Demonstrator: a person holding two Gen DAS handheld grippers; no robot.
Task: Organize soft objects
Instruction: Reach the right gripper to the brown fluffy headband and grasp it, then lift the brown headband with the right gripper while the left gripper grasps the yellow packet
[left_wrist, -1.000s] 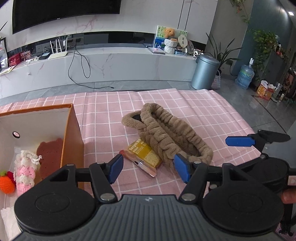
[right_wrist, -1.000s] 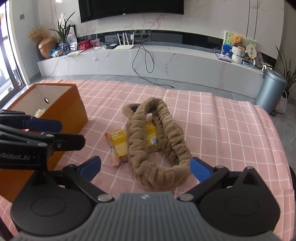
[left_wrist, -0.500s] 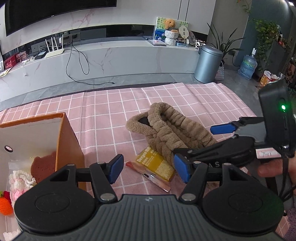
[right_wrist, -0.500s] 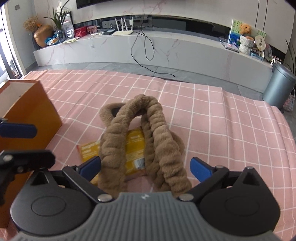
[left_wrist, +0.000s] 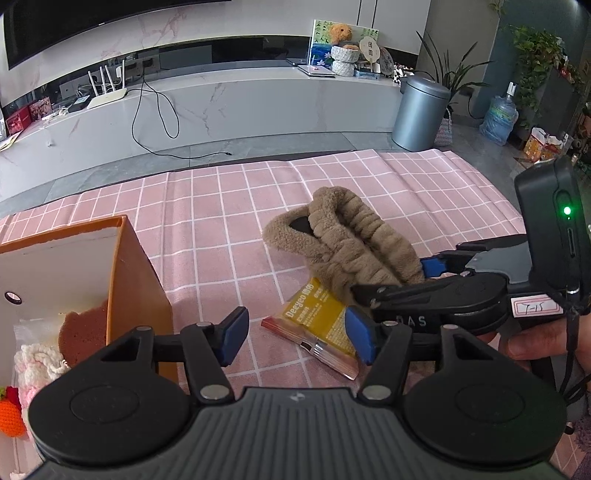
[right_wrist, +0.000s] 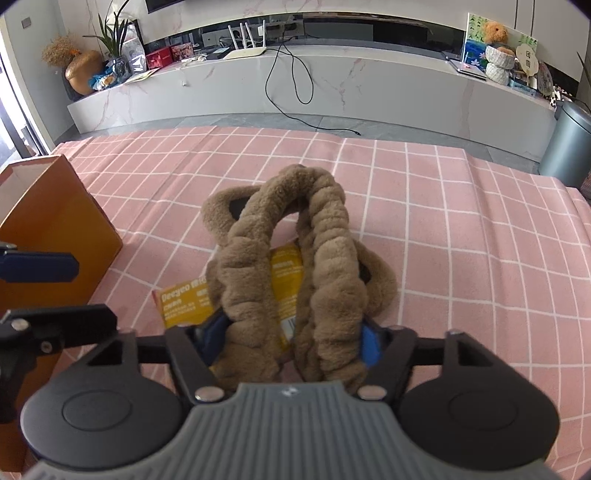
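My right gripper (right_wrist: 291, 341) has just been closing and now pinches the headband (right_wrist: 295, 266). My left gripper (left_wrist: 295, 338) stands spread, empty, over the packet (left_wrist: 317, 325) mid-cloth (left_wrist: 221, 229).

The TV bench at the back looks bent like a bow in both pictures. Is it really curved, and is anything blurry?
Left wrist view: the bench bows because of the fisheye lens; the pink tablecloth grid curves too; daylight is soft, shadows faint. Right wrist view: same bending toward the edges; the brown plush headband and the yellow packet stay sharp, with no glare.
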